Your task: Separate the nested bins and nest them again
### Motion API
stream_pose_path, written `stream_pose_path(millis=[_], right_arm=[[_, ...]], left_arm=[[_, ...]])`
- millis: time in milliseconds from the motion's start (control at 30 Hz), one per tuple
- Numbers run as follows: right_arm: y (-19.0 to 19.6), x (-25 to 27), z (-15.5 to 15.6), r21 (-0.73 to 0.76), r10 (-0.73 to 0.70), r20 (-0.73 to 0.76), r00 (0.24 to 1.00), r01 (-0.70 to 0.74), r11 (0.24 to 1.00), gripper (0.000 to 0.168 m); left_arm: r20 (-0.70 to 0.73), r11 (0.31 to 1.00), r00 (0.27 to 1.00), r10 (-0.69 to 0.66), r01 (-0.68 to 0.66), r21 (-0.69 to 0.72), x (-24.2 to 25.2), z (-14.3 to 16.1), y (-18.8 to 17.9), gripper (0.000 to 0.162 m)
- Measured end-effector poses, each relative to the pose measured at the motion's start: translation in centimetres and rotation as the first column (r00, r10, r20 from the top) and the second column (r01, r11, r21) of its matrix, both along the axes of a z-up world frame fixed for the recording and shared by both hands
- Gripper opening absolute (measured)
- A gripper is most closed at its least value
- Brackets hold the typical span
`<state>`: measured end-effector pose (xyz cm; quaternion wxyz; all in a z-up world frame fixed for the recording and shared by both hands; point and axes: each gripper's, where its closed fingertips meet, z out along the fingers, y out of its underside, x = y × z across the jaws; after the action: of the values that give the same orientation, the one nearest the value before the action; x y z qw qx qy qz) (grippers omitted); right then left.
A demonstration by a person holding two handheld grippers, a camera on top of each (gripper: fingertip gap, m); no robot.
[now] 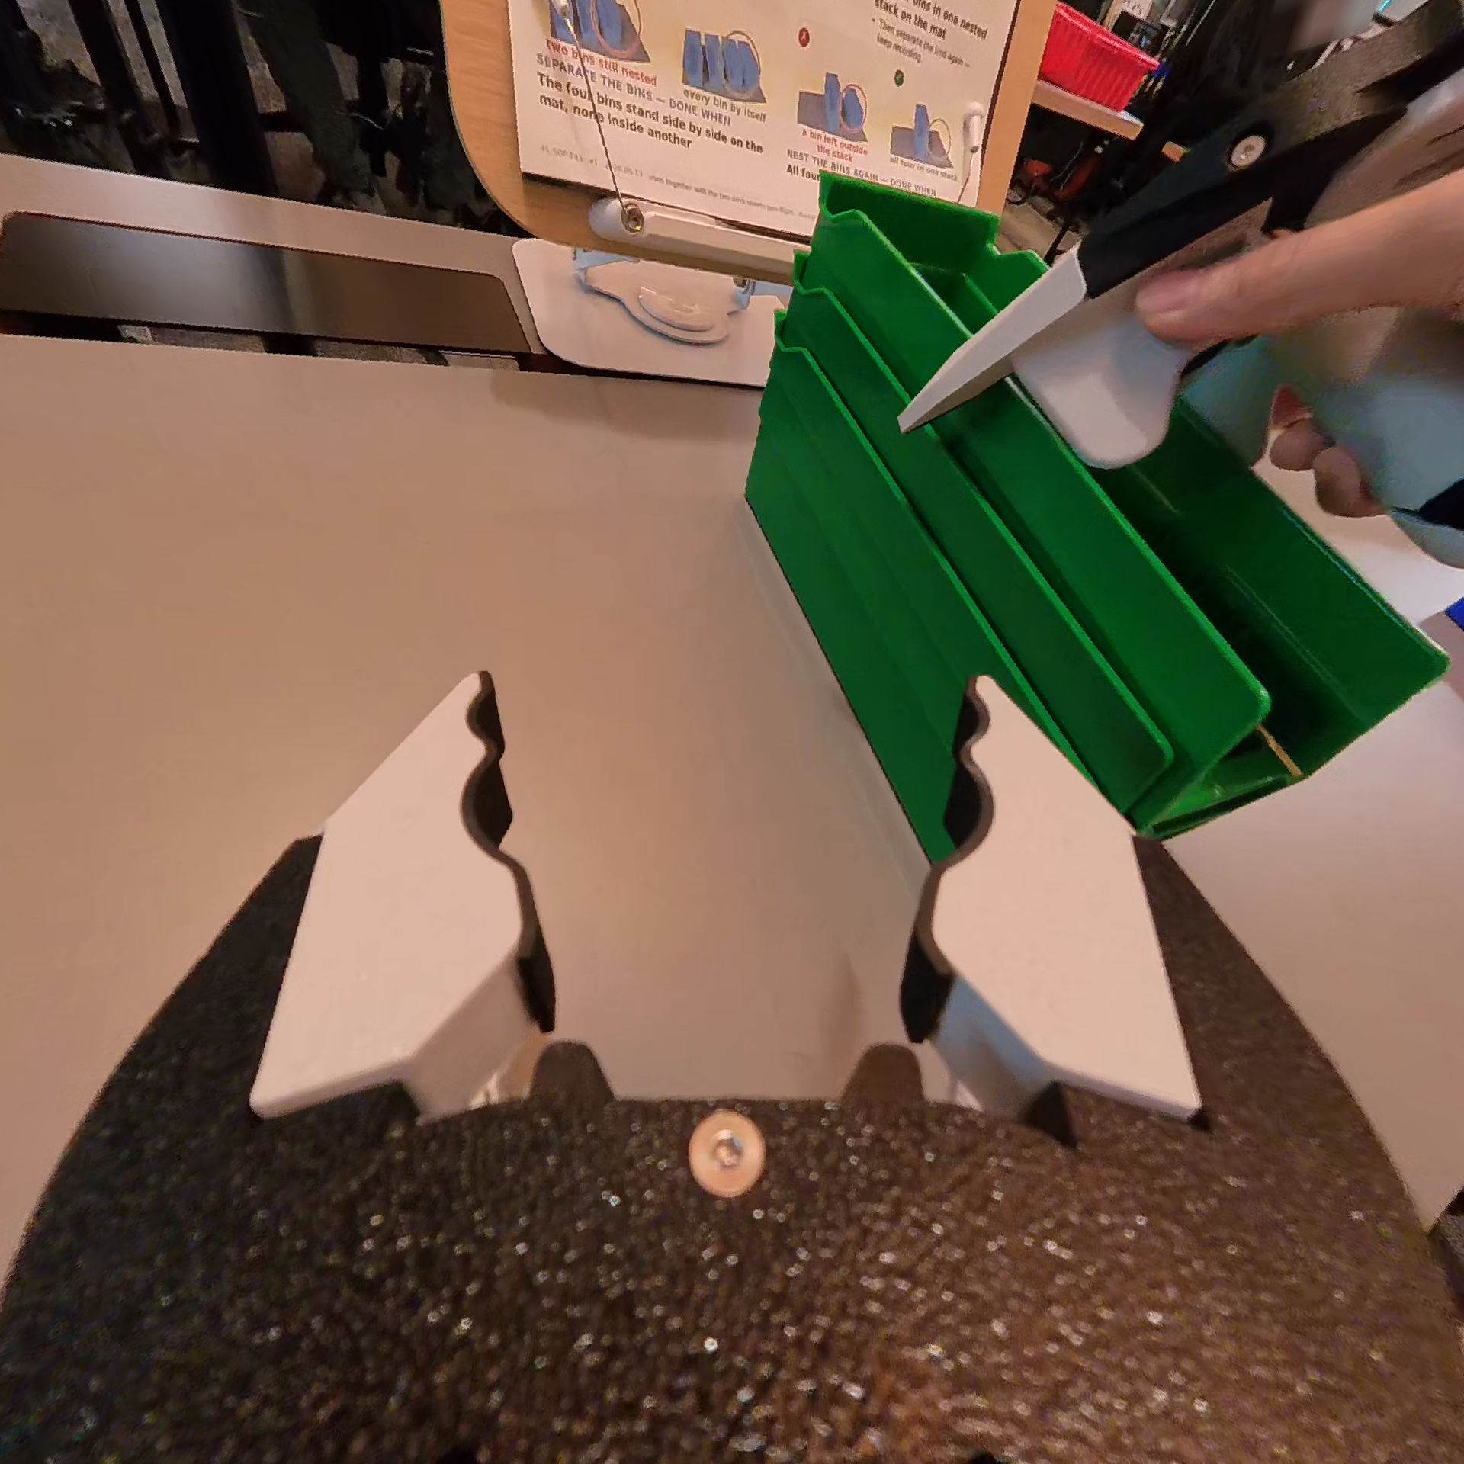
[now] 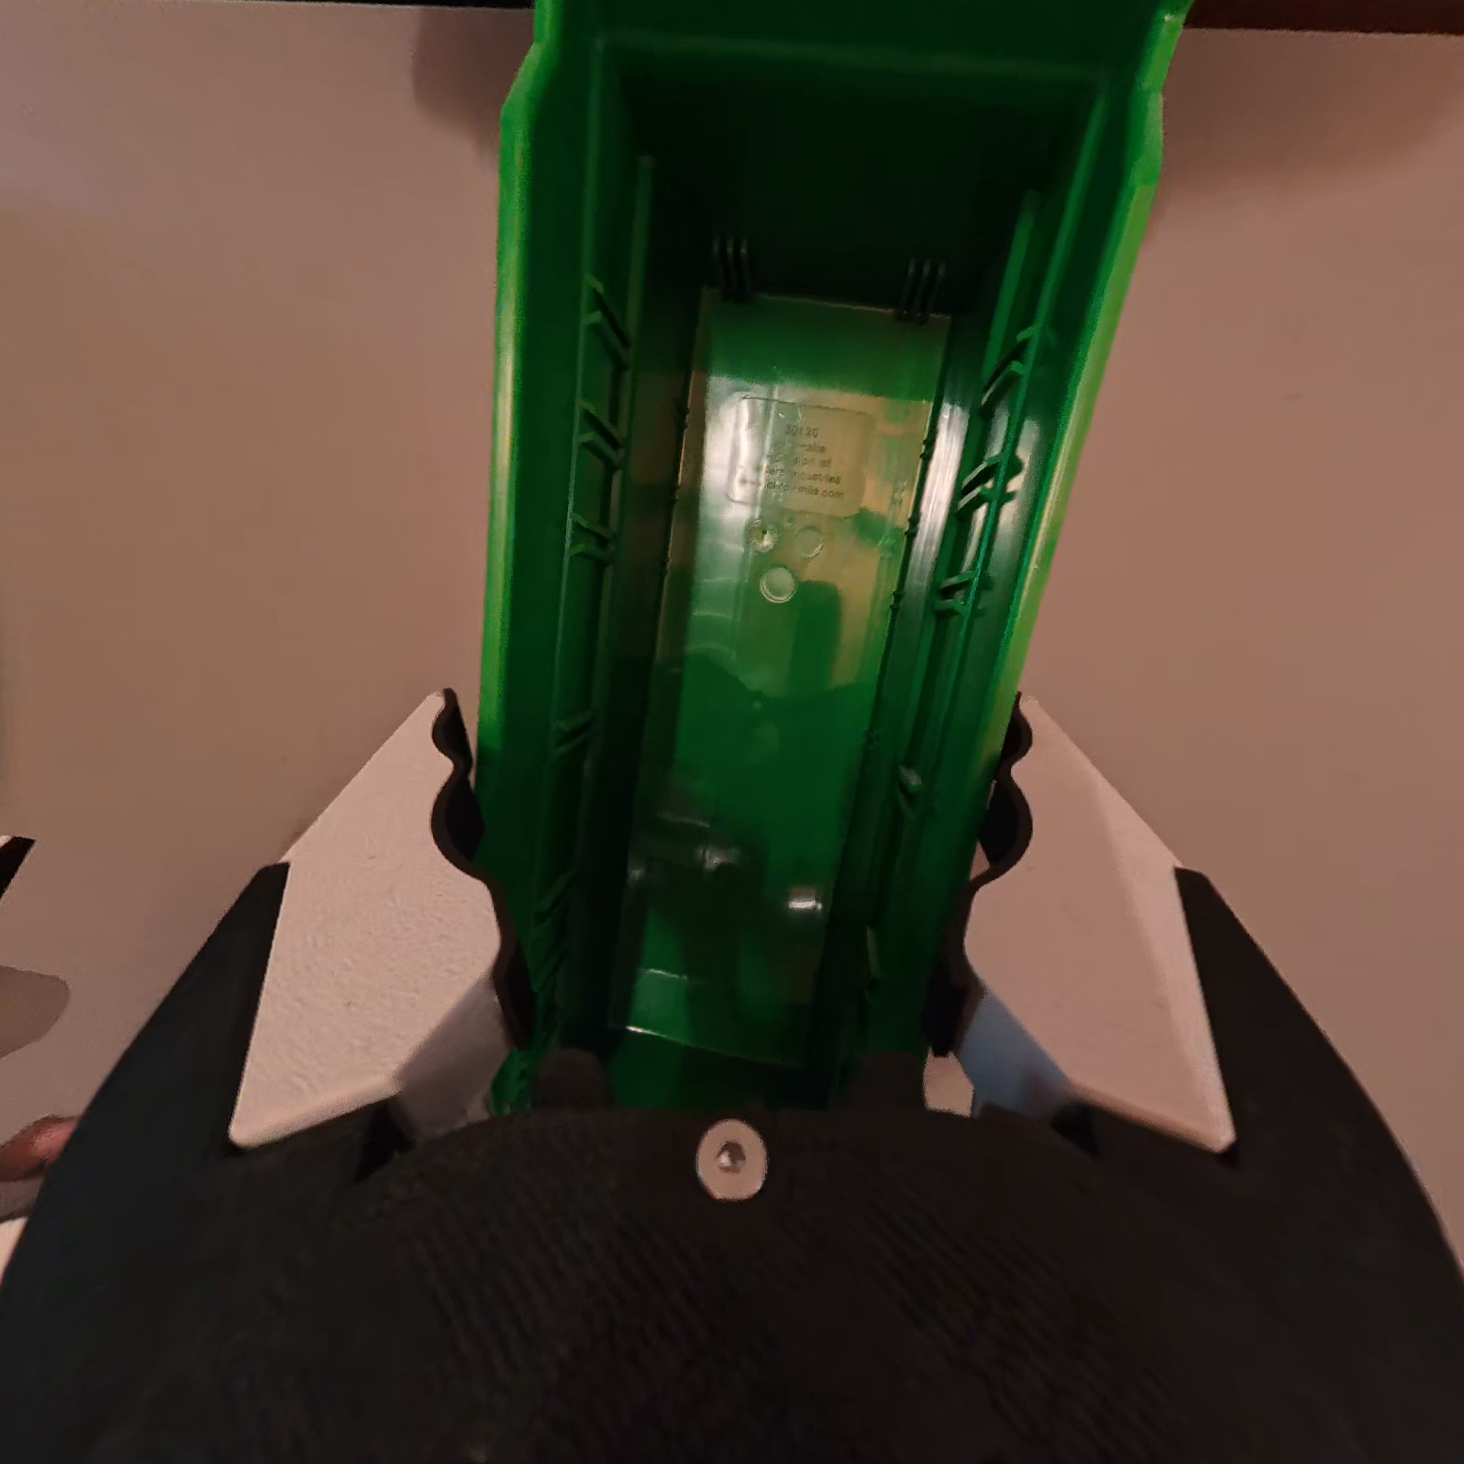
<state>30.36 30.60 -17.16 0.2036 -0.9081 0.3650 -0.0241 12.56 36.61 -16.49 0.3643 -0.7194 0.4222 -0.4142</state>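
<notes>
My right tongs (image 2: 733, 863) clamp the top green bin (image 2: 792, 554), mid-frame; my left tongs (image 1: 733, 840) gape wide over the table (image 1: 356, 554), lower centre.

Printed instruction sheet (image 1: 760, 87) on board; embossed writing on bin floor (image 2: 796, 459).

A lab or workshop data-collection station is suggested: a plain grey table (image 1: 317, 554), an illustrated instruction board (image 1: 752, 95) propped ahead of the gripper, and cluttered shelving behind.
</notes>
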Motion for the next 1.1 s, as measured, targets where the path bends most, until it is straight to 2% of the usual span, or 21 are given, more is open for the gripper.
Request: stream_pose_path(millis=[133, 200, 300, 400, 500, 600, 700, 767, 833, 967, 1100], right_arm=[[1.0, -0.9, 2.8, 0.024, 0.106, 0.024, 0.994, -0.107, 0.994, 0.138], [1.8, -0.9, 6.1, 0.091, 0.176, 0.09, 0.98, -0.184, 0.979, 0.135], [2.0, -0.5, 11.4, 0.214, 0.219, 0.228, 0.949, -0.268, 0.939, 0.143], [0.6, 1.2, 15.6, 0.318, 0.18, 0.445, 0.877, -0.343, 0.884, 0.147], [-2.6, 3.2, 17.4, 0.361, 0.097, 0.636, 0.766, -0.406, 0.84, 0.15], [-6.3, 5.4, 16.5, 0.373, 0.017, 0.744, 0.668, -0.436, 0.819, 0.142], [-9.4, 7.5, 13.7, 0.426, -0.06, 0.744, 0.666, -0.404, 0.809, 0.142], [-10.8, 8.3, 11.5, 0.467, -0.09, 0.733, 0.674, -0.403, 0.787, 0.156], [-12.5, 9.6, 8.9, 0.476, -0.144, 0.735, 0.663, -0.352, 0.806, 0.158], [-13.5, 9.8, 3.9, 0.464, -0.141, 0.721, 0.678, -0.323, 0.825, 0.158], [-14.0, 9.7, 2.4, 0.472, -0.147, 0.733, 0.664, -0.342, 0.812, 0.158]], left_arm=[[0.005, 1.0, 1.0, 0.016, -0.016, 0.024, -0.3, 0.2, 0.4, 0.112], [0.002, 1.0, 1.0, 0.015, -0.015, 0.019, -0.4, 0.1, 0.4, 0.112], [0.001, 0.999, 0.999, 0.037, -0.037, 0.023, -1.1, 0.2, 1.3, 0.112], [0.015, 0.996, 0.996, 0.085, -0.085, 0.039, -2.6, 1.0, 2.9, 0.112], [0.053, 0.989, 0.99, 0.132, -0.135, 0.066, -4.7, 2.8, 4.8, 0.112], [0.04, 0.974, 0.985, 0.17, -0.174, 0.146, -6.9, 4.4, 8.0, 0.112], [-0.062, 0.951, 0.97, 0.234, -0.215, 0.224, -8.8, 5.9, 13.1, 0.113], [-0.089, 0.919, 0.949, 0.302, -0.265, 0.291, -9.8, 7.7, 17.4, 0.112], [-0.124, 0.902, 0.934, 0.336, -0.282, 0.328, -10.0, 8.9, 21.3, 0.113], [-0.309, 0.925, 0.896, 0.32, -0.225, 0.307, -9.4, 7.5, 26.6, 0.121], [-0.477, 0.963, 0.843, 0.247, -0.16, 0.217, -7.8, 4.4, 28.8, 0.131]])
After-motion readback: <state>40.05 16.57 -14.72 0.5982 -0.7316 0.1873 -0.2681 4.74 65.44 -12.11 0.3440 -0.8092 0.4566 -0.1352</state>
